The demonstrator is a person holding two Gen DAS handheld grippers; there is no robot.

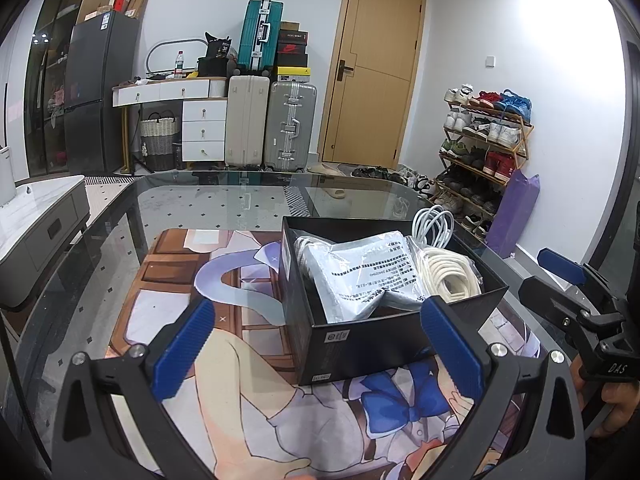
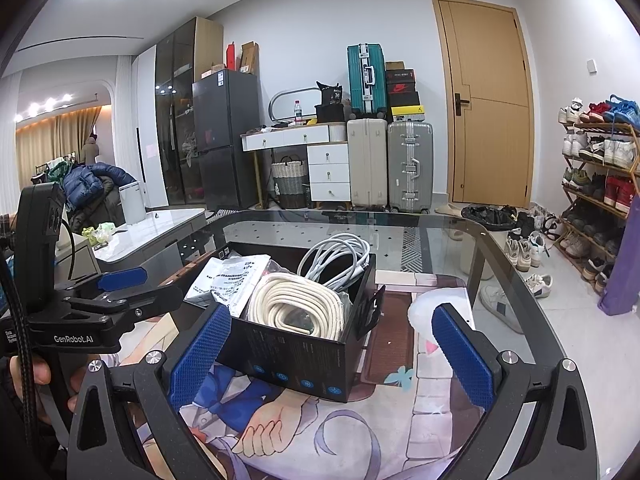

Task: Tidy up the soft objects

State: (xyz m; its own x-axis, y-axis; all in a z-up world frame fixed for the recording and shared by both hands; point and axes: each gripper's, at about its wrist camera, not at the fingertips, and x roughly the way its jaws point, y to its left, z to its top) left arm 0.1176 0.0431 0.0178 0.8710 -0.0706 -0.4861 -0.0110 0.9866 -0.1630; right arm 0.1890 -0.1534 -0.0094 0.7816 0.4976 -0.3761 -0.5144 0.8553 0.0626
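The glass worktop (image 1: pixel 224 200) carries a printed mat (image 2: pixel 424 364), and on it stands the black box (image 2: pixel 296 356), open-topped and already holding the soft things. A plastic-wrapped grey pouch (image 1: pixel 360 276) looks light and slippery. The cream rope coil (image 2: pixel 300 308) is limp, best pinched across several strands. The white cable bundle (image 2: pixel 340 256) seems springier. Left tongs (image 1: pixel 316 344) and right tongs (image 2: pixel 332 344) both gape wide, holding nothing.

Glass-top desk (image 1: pixel 192 208) carries a printed anime mat (image 1: pixel 168 304). Black open box (image 1: pixel 360 344) sits on the mat.
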